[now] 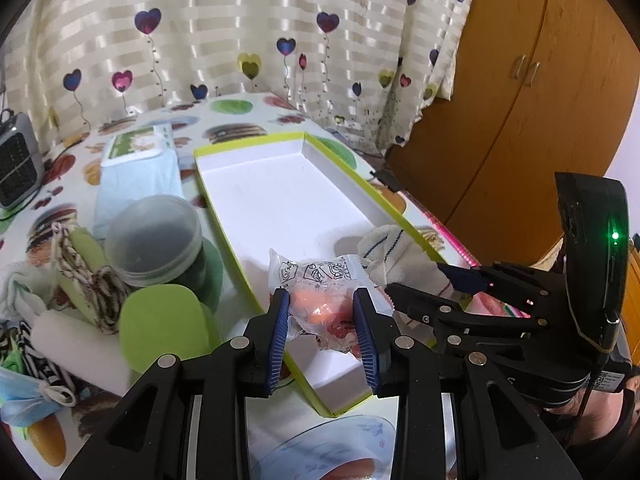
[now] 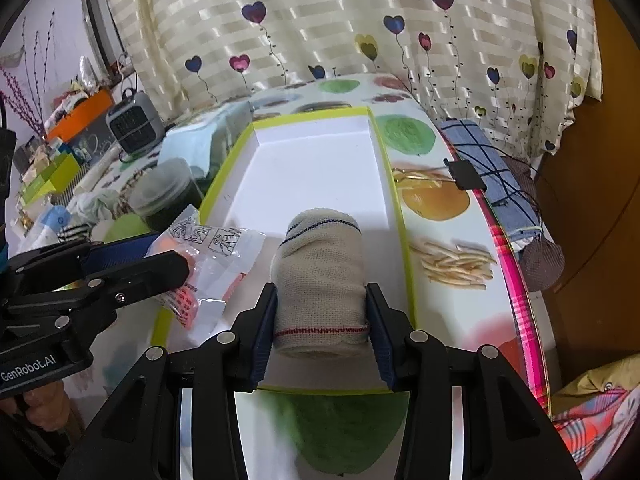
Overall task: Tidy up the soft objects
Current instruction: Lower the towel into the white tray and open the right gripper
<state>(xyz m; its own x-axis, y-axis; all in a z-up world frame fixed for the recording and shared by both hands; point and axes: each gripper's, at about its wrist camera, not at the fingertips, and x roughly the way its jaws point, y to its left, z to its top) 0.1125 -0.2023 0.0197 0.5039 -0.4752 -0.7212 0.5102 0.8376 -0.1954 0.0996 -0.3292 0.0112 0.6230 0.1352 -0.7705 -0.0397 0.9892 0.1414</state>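
left claw (image 1: 322,322) clamped on a crinkly clear packet (image 1: 320,300) with something orange inside, held just over the near corner of the green-edged tray (image 1: 280,208). right claw (image 2: 322,320) squeezed onto a rolled beige sock (image 2: 320,276), pads pressed into both sides, bundle poised over the tray's near end. both loads side by side, packet to the left of the sock, tray floor beyond them bare and white. could not tell whether either load already touched the tray bottom.

risks from here: slippery film, so packet could have squirted out of the pads and landed on the rim or outside the tray. sock roll loosely wound, likely to unroll once let go. the two claws close together, packet nearly brushing the sock, so a careless release could have knocked one load with the other claw.

further out on the desk (image 2: 436,216), left of the tray: green foam pieces (image 1: 160,320), a ball of twine (image 1: 100,292), a lidded plastic jar (image 1: 154,236), folded blue cloth (image 1: 136,184). beyond that, a small grey heater (image 2: 134,126) and the heart-print curtain (image 1: 280,32).
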